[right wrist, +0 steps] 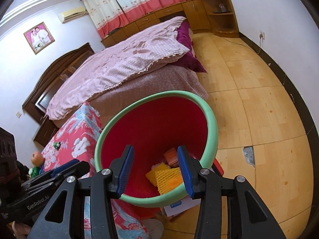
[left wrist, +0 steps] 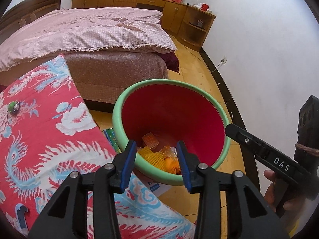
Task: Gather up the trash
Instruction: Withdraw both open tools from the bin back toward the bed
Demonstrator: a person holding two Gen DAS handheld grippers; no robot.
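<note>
Left tongs [left wrist: 157, 165] agape, empty; right tongs [right wrist: 155, 171] likewise, alongside.

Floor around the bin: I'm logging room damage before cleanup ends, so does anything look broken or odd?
Yes. The wooden floor has a broken patch right of the red bin, exposing grey underlayer. A white box sits wedged under the bin.

Right gripper hanging over the trash bin, fingers spread and empty.

The right gripper [right wrist: 155, 169] is standing with its blue pads [right wrist: 125, 171] apart, nothing lying between them, above the near rim of the red bin [right wrist: 211, 123] with its green edge. Yellow foam netting [right wrist: 167, 177] and an orange carton [right wrist: 171, 157] are lying in the bin's bottom. The left gripper [right wrist: 59, 171] is showing at lower left, beside the floral cloth [right wrist: 79, 135].
</note>
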